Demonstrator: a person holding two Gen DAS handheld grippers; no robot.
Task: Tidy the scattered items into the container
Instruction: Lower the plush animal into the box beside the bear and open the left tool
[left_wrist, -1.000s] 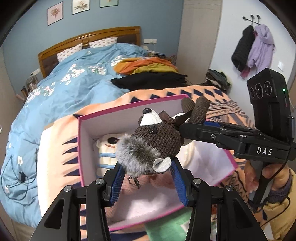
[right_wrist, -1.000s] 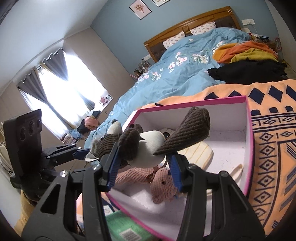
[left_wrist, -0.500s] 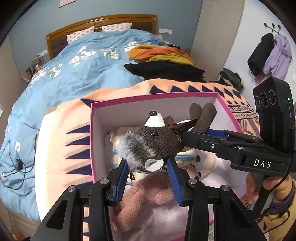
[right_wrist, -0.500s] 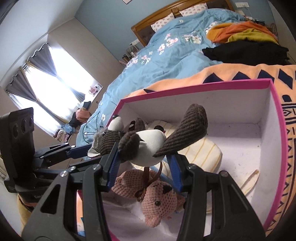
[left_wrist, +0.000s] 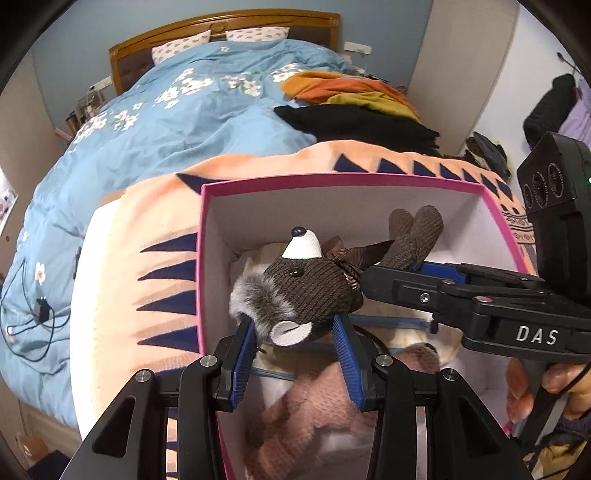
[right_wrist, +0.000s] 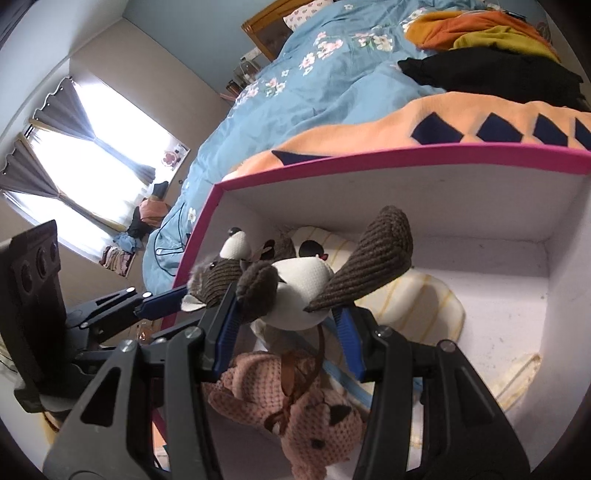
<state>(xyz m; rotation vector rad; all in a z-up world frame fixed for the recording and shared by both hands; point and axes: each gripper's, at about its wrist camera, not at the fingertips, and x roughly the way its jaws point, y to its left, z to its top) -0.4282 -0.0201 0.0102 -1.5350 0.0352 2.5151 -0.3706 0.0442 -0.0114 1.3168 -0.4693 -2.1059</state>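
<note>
I've got the soft, light stuffed toy (left_wrist: 310, 291) squeezed in both jaws, head left, belly right.

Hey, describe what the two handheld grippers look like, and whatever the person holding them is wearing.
Both the left gripper and right gripper have angular black frames with silver screws and ribbed blue pads lining the jaws. The right one carries white "DAS" lettering, a black three-lens camera block and a thin black cable. A mustard-yellow sleeve shows.
</note>
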